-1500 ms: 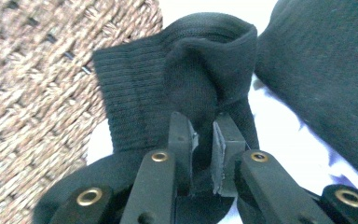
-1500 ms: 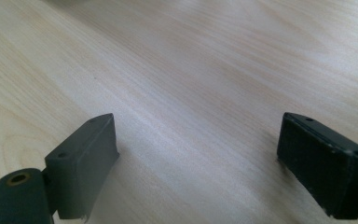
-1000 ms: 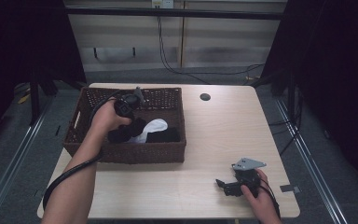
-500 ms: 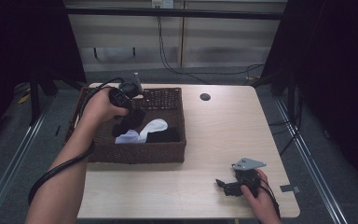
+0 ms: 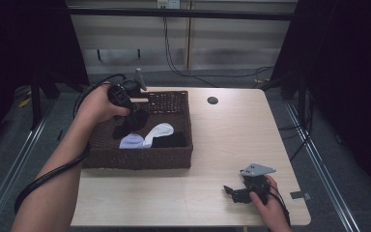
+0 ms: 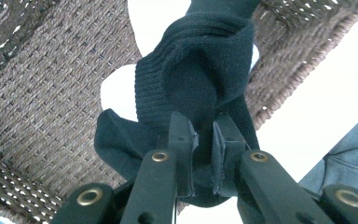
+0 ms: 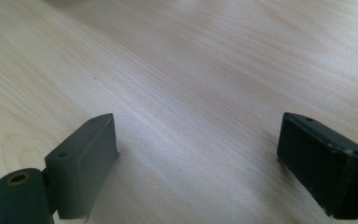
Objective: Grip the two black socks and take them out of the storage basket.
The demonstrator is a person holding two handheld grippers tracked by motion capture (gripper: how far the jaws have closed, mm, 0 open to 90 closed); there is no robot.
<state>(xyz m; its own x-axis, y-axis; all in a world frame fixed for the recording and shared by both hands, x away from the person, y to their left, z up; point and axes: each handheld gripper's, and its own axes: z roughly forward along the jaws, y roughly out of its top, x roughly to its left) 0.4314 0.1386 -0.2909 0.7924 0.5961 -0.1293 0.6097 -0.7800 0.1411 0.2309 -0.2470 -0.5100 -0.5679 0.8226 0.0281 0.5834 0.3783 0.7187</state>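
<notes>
High view: I have the left tongs [image 5: 134,107] raised over the rear left corner of the woven basket [image 5: 183,126], which stands on the left half of the tabletop [image 5: 222,140]. A black sock [image 5: 131,123] hangs from them, its lower end inside the basket. On the basket floor lie a lavender sock [image 5: 131,141], a white sock [image 5: 158,131] and another black sock [image 5: 170,140], close together. The left forearm [image 5: 53,188] enters from the bottom left, with the cable looping under it. The right tongs [image 5: 233,191] lie low at the front right of the tabletop, well apart from the basket, pointing left, with the grey plate [image 5: 257,169] on top. A small dark round hole [image 5: 212,100] sits in the tabletop behind the basket.

Left gripper view: The left tongs [image 6: 204,144] are pressed nearly together and pinch a fold of the black sock [image 6: 196,84]. The ribbed cuff bunches beyond the jaw tips; more fabric droops to the left. The brown weave of the basket [image 6: 42,93] lies behind it, with white patches showing past the sock.

Right gripper view: The right tongs [image 7: 200,154] are spread wide, nothing between the jaws, resting just above the pale wood of the tabletop [image 7: 191,70].
</notes>
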